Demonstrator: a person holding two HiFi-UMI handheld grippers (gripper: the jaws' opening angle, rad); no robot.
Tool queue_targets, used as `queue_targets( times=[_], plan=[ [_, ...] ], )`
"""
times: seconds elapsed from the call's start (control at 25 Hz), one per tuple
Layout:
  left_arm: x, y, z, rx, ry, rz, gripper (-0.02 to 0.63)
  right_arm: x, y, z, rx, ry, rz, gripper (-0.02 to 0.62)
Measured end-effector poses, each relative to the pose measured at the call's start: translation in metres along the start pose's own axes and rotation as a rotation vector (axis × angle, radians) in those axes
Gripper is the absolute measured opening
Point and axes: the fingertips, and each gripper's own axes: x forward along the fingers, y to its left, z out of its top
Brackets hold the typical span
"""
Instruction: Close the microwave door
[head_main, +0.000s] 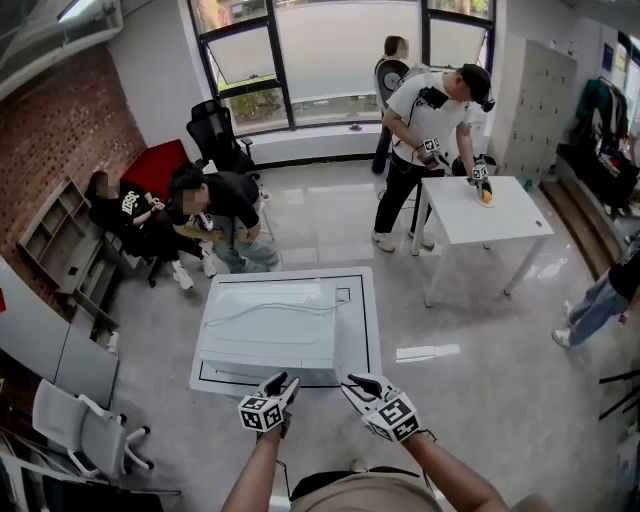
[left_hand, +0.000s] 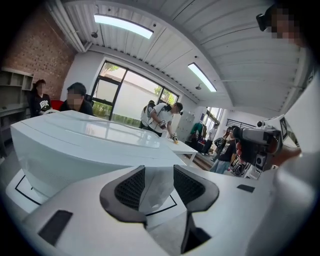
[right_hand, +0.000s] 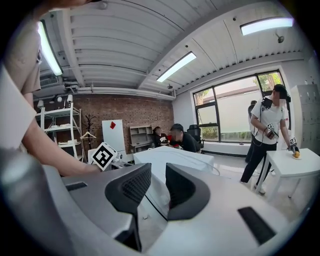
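The white microwave (head_main: 270, 335) stands on a low white table (head_main: 365, 320) marked with a black rectangle, right in front of me. From above I see only its top with a cable lying on it; the door is hidden from this angle. My left gripper (head_main: 283, 383) hovers at the microwave's near edge, open, with nothing between its pads (left_hand: 131, 189). In the left gripper view the microwave (left_hand: 90, 145) fills the left side. My right gripper (head_main: 362, 383) is beside it to the right, also open and empty, and in the right gripper view the microwave (right_hand: 175, 160) lies just beyond its jaws.
Two people sit low at the left (head_main: 215, 205) near a red sofa and a black chair (head_main: 215, 130). Another person works at a white table (head_main: 520, 225) at the back right. A grey office chair (head_main: 85, 430) stands at my near left, shelves (head_main: 60, 240) along the brick wall.
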Motion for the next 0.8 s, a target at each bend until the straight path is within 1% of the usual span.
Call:
queue_targets(
  times=[0.28,0.4,0.52,0.64,0.8],
  plan=[
    [-0.031,-0.008,0.027,0.034,-0.066,-0.010,0.169,-0.001,0.006,0.004,-0.010,-0.019,-0.018,0.094],
    [-0.045,-0.011,0.036,0.038,-0.093,-0.026,0.169,0.000,0.012,0.010,-0.019,-0.029,-0.029,0.094],
    [-0.059,-0.014,0.047,0.068,-0.111,-0.045,0.169,0.004,0.013,0.014,-0.018,-0.045,-0.052,0.094],
    [-0.082,-0.009,0.057,0.099,-0.119,-0.047,0.169,0.011,0.020,0.016,-0.002,-0.058,-0.069,0.094],
    [-0.123,-0.002,0.072,0.122,-0.154,-0.055,0.169,0.016,0.037,0.020,-0.012,-0.061,-0.095,0.094]
  ],
)
